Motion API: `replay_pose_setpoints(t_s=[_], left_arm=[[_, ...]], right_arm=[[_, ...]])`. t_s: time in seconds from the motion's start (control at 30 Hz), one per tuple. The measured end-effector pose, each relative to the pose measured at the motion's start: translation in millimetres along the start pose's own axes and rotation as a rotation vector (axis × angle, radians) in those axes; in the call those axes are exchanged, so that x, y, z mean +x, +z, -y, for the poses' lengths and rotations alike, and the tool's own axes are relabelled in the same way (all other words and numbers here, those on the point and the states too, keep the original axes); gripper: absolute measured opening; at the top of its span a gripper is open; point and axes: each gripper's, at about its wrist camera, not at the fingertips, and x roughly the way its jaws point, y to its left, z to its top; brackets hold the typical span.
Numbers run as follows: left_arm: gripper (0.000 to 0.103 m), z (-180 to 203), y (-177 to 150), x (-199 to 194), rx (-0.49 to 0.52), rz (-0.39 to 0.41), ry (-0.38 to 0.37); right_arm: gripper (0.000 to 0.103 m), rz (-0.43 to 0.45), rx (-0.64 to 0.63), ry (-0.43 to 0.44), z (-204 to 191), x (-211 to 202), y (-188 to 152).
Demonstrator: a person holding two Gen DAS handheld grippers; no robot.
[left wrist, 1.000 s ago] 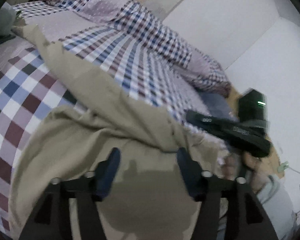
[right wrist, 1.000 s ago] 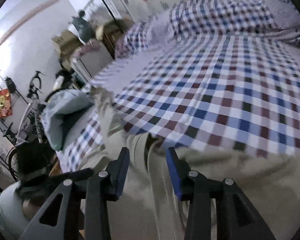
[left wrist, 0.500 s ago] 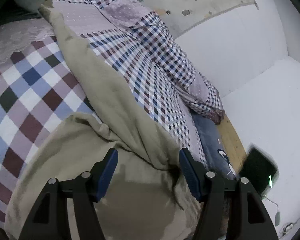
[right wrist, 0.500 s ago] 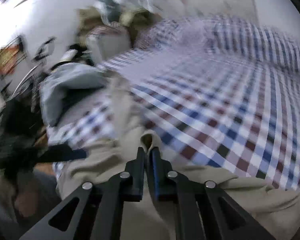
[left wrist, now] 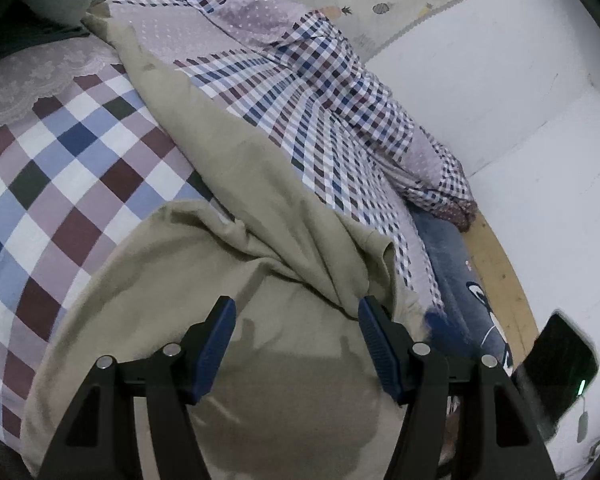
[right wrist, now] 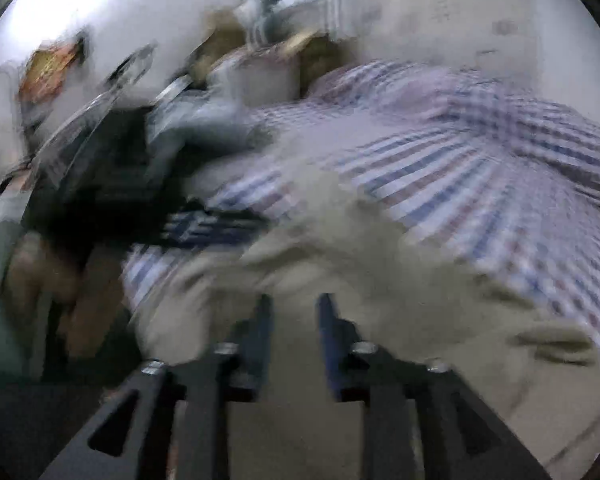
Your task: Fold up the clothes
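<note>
Mid-fold | khaki garment point(left wrist: 236, 184) rumpled at bed point(left wrist: 40, 184) edge | left hand-held gripper point(left wrist: 296, 312) spread, right hand-held gripper point(right wrist: 292, 308) parted, both empty | next: pinch hem

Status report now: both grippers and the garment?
Left gripper open above khaki garment. Right gripper open, view blurred. Garment half spread on checked bed. Nothing blocking.

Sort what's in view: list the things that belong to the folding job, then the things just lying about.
Job: khaki garment; left gripper, open over it; right gripper, open.

Lying about: checked bedspread; blue cushion; black device.
</note>
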Motion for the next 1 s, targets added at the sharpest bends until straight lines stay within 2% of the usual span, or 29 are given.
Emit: replay_pose_setpoints(t_s=[0.03, 0.1, 0.3, 0.33, 0.4, 0.43, 0.5, 0.6, 0.7, 0.77, 0.9, 1.0], left_arm=[[0.067, 0.5, -0.8, 0.4, 0.002, -0.001, 0.000], [0.067, 1.5, -2.5, 1.2, 0.006, -0.002, 0.000], [0.067, -0.8, -2.8, -3.8, -0.011, 0.011, -0.010], [0.067, -2.0, -2.1, -6.0, -0.018, 0.017, -0.013], [0.067, -4.5, -0.7, -10.3, -0.031, 0.029, -0.021], [0.067, -5.7, 0.0, -12.5, -0.038, 0.035, -0.025], [0.067, -7.8, 1.1, -16.9, -0.049, 0.045, -0.035], [0.067, -7.9, -0.8, -24.1, -0.047, 0.041, -0.052], [0.067, -9.2, -6.3, -28.1, -0.056, 0.020, -0.063], [0.067, -10.5, -9.7, -27.3, -0.069, 0.008, -0.064], [0.067, -11.0, -17.4, -22.4, -0.063, -0.038, -0.025], [0.067, -11.3, -26.4, -15.9, -0.060, -0.090, 0.004]], right_arm=[[0.045, 0.044, 0.035, -0.047, 10.8, -3.5, 7.3], [0.045, 0.067, 0.043, -0.091, 19.3, 0.3, 16.8], [0.044, -0.001, -0.082, -0.143, 5.5, 53.1, 28.6], [0.041, -0.009, -0.103, -0.135, 2.0, 60.0, 28.0], [0.006, -0.011, -0.122, -0.139, -3.3, 61.8, 27.9], [0.002, 0.010, -0.126, -0.144, -6.2, 54.5, 27.7], [0.002, 0.048, -0.143, -0.149, -13.6, 38.3, 27.5], [0.002, 0.068, -0.203, -0.099, -36.6, 6.0, 17.9], [0.002, 0.020, -0.276, -0.040, -60.4, -9.5, -7.2], [0.002, -0.050, -0.307, -0.005, -71.0, -8.6, -29.1], [0.002, -0.172, -0.380, 0.035, -85.5, 1.0, -60.5], [0.002, -0.181, -0.346, 0.036, -79.2, 1.3, -63.8]])
